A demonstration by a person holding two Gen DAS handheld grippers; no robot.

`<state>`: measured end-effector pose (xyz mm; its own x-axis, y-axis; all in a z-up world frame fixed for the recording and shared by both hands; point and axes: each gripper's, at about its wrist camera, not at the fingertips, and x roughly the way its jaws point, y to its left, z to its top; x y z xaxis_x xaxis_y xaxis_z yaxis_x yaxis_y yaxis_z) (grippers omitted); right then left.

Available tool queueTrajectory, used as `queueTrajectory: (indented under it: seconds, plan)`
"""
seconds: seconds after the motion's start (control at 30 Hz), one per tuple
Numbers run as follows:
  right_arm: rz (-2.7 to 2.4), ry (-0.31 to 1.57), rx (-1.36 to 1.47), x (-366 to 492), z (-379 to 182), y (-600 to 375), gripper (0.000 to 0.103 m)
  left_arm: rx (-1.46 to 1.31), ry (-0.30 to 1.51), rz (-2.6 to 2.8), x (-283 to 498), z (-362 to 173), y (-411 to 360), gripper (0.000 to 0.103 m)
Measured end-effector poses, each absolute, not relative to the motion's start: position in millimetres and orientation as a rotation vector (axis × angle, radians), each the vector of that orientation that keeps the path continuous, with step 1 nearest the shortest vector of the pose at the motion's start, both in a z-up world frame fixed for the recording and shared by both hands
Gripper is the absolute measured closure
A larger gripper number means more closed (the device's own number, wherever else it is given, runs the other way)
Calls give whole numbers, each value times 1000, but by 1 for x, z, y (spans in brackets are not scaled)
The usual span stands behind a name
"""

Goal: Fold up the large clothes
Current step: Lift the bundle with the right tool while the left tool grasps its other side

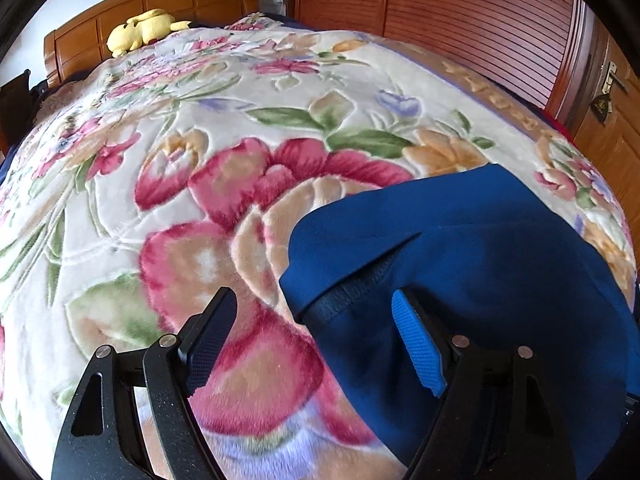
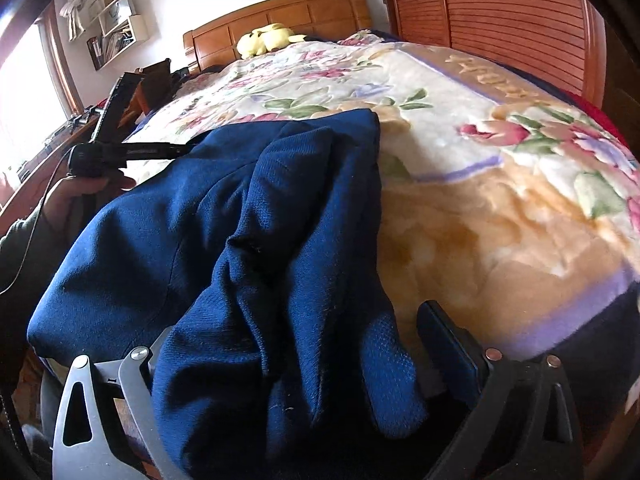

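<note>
A dark blue garment (image 1: 480,264) lies bunched on the floral blanket (image 1: 200,128) that covers the bed. My left gripper (image 1: 316,312) is open, and the garment's hemmed edge (image 1: 344,296) lies between its fingers without either pad pressing on it. In the right wrist view the same blue garment (image 2: 240,220) is heaped in folds. My right gripper (image 2: 296,332) stands wide open. The cloth drapes over its left finger and hides that pad, while the right finger (image 2: 444,332) stands apart from the cloth. The left gripper (image 2: 120,152) also shows at the garment's far left, held by a hand (image 2: 76,196).
A yellow plush toy (image 1: 144,30) rests by the wooden headboard (image 1: 168,4). Slatted wooden wardrobe doors (image 1: 460,12) run along the bed's right side, with a door and handle (image 1: 608,76) beyond. In the right wrist view, wall shelves (image 2: 116,24) and a window (image 2: 28,92) are at the left.
</note>
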<state>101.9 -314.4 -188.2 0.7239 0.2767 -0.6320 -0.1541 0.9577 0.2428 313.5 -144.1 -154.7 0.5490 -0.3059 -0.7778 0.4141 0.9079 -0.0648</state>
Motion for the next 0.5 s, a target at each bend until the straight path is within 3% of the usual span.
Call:
queueTrajectory:
  seconds: [0.4, 0.5]
  plan:
    - [239, 730, 204, 101, -190, -313, 2, 100, 918, -467, 326, -162, -139, 17]
    - [239, 733, 210, 100, -190, -313, 2, 81, 926, -501, 326, -161, -138, 33]
